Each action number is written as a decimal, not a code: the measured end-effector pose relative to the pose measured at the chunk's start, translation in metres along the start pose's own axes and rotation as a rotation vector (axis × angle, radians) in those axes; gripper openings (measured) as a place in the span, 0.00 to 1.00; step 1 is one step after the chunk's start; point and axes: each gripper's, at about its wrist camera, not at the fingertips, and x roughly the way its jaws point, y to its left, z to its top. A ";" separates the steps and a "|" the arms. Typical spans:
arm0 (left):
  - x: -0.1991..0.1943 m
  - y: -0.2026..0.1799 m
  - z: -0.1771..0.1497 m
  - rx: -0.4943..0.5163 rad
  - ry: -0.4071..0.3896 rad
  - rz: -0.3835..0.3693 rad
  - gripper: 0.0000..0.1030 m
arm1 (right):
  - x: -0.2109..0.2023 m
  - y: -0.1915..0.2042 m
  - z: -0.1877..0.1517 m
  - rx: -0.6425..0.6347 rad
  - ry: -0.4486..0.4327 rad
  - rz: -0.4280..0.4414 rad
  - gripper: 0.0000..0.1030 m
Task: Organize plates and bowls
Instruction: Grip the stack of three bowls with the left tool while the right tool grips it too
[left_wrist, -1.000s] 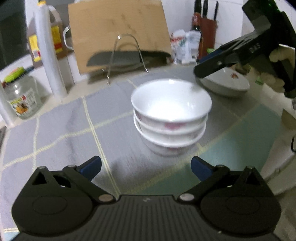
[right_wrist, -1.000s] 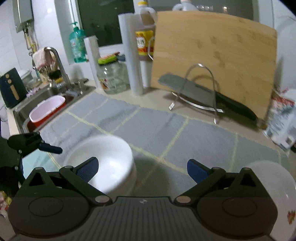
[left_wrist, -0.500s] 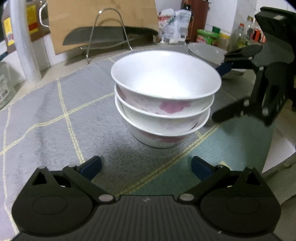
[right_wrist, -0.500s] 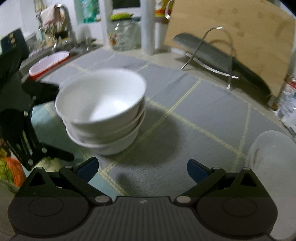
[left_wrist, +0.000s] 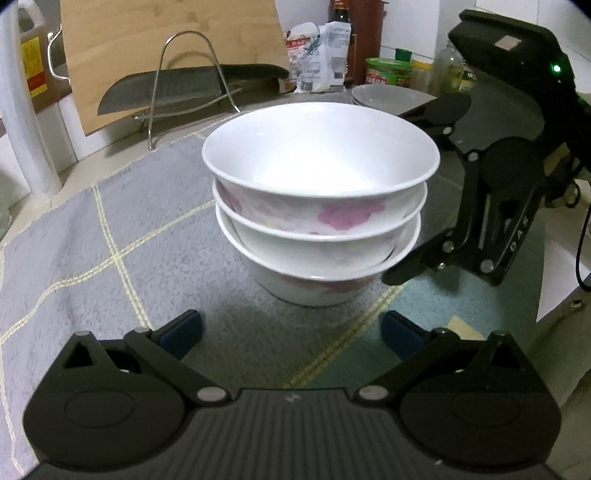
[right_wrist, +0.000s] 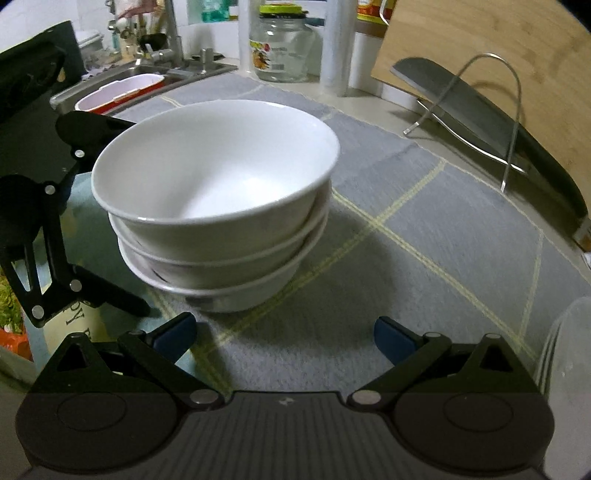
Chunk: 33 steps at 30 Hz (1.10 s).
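A stack of three white bowls with pink flowers (left_wrist: 320, 206) stands on the grey checked mat (left_wrist: 110, 236); it also shows in the right wrist view (right_wrist: 218, 199). My left gripper (left_wrist: 291, 330) is open and empty, just short of the stack. My right gripper (right_wrist: 284, 332) is open and empty, close to the stack from the other side; in the left wrist view its jaws (left_wrist: 491, 177) stand one above the other at the stack's right. A stack of white plates (left_wrist: 391, 98) sits behind; its edge shows at the right wrist view's right (right_wrist: 569, 354).
A knife on a wire rack (left_wrist: 184, 88) leans against a wooden cutting board (left_wrist: 166, 48) at the back. A glass jar (right_wrist: 282, 48), a sink with a red-and-white tub (right_wrist: 122, 90), bottles and packets (left_wrist: 325, 55) line the counter. The counter edge is at the right (left_wrist: 561, 280).
Both grippers have come down and closer to the bowl stack, which now looms larger in both views. The right gripper has moved in beside the stack's right side.
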 end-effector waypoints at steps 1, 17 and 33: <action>0.000 0.000 0.000 0.002 -0.006 -0.001 1.00 | 0.001 -0.001 0.000 -0.007 -0.007 0.006 1.00; 0.009 0.013 0.012 0.144 0.002 -0.142 0.99 | 0.005 -0.004 0.007 -0.040 0.003 0.033 1.00; 0.006 0.035 0.026 0.252 -0.017 -0.297 0.94 | -0.003 0.014 0.028 -0.174 0.024 0.094 0.92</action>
